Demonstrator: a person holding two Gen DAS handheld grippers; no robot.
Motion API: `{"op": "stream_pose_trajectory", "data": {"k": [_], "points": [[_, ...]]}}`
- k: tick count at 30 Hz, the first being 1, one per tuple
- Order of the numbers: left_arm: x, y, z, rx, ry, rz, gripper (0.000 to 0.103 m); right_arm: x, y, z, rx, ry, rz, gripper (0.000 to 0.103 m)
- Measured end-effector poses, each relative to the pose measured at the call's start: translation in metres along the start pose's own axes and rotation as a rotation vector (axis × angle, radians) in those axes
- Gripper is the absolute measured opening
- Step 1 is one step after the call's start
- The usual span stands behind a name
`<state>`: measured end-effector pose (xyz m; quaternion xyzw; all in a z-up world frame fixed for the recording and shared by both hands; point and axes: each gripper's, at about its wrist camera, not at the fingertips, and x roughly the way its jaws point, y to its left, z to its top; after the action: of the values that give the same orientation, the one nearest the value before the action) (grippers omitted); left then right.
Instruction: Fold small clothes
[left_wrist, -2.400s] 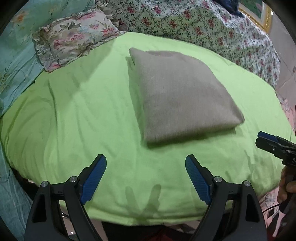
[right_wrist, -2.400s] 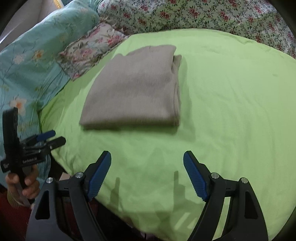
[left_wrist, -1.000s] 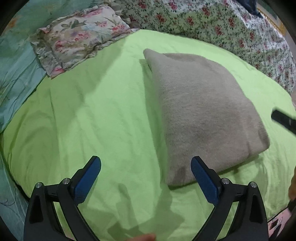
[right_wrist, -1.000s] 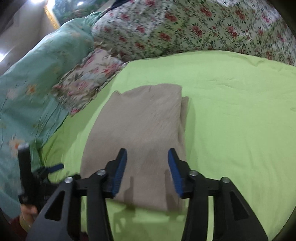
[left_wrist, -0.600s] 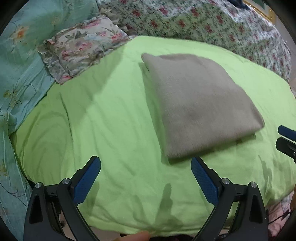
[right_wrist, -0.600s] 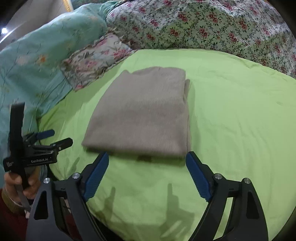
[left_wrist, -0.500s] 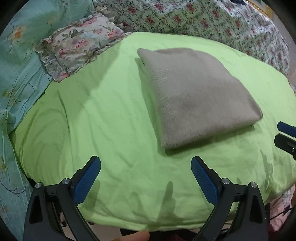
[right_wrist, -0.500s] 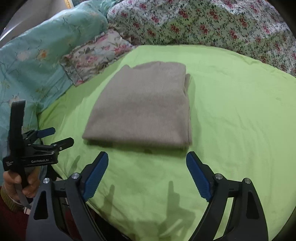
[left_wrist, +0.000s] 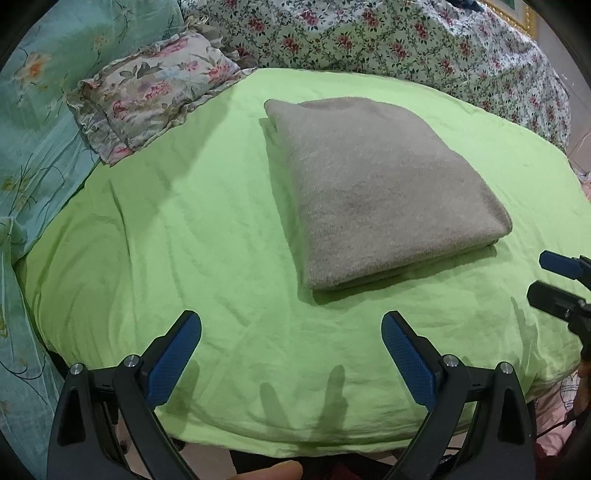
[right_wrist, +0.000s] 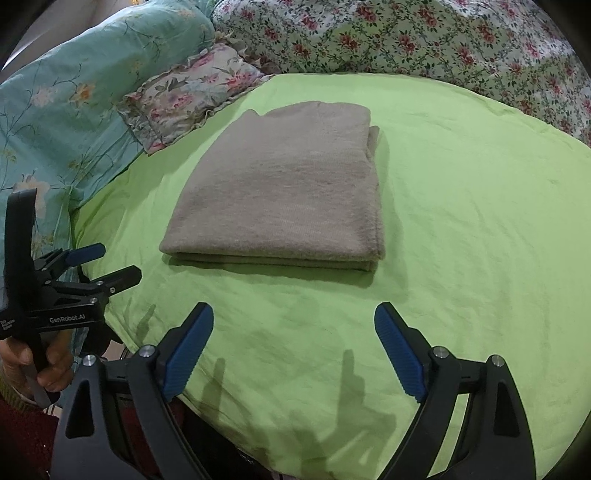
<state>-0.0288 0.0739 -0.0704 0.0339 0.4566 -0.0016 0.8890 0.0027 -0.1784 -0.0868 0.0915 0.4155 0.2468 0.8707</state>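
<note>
1. I take the grey folded garment (left_wrist: 373, 192) as my landmark: it lies flat on the green sheet (left_wrist: 184, 229) of the bed, a tidy rectangle with its layers stacked and its thick folded edge turned toward me.
2. Judging by that shape, the folding of this piece looks finished. No sleeve or hem sticks out, though one lower layer peeks out slightly along the side seen in the right wrist view (right_wrist: 373, 136).
3. My left gripper (left_wrist: 291, 354) hangs just in front of the garment's near edge, jaws wide apart and empty, touching nothing.
4. My right gripper (right_wrist: 293, 350) sits in front of the same near edge, clear of the cloth. Its jaws have just been opening and now stand wide, with only green sheet between them.
5. What is left, as I read it: perhaps a small squaring-up of that peeking layer, or moving on to another piece. I see no other loose clothing in either view.
6. Containers: none in sight, no basket or drawer. Beyond the garment lie a frilled floral pillow (left_wrist: 147, 99), a teal floral quilt (right_wrist: 70, 107) and a flowered bedspread (left_wrist: 388, 48).
</note>
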Motion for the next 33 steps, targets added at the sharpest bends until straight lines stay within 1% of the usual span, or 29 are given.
{"op": "stream_pose_trajectory", "data": {"k": [7, 16, 21, 29, 33], "points": [[0.003, 0.002, 0.002, 0.0, 0.006, 0.002, 0.099, 0.009, 0.011, -0.003, -0.033, 0.034, 0.0, 0.093], [0.003, -0.003, 0.005, 0.03, 0.012, 0.041, 0.099, 0.012, 0.006, 0.001, -0.017, 0.045, -0.003, 0.095], [0.004, -0.004, 0.012, 0.04, 0.002, 0.047, 0.099, 0.014, 0.004, 0.011, -0.012, 0.04, 0.002, 0.096], [0.002, -0.003, 0.028, 0.042, -0.038, 0.038, 0.1, 0.017, 0.006, 0.034, -0.03, 0.014, 0.007, 0.097], [0.006, -0.004, 0.032, 0.052, -0.035, 0.044, 0.101, 0.022, 0.008, 0.041, -0.04, 0.021, 0.012, 0.097]]}}
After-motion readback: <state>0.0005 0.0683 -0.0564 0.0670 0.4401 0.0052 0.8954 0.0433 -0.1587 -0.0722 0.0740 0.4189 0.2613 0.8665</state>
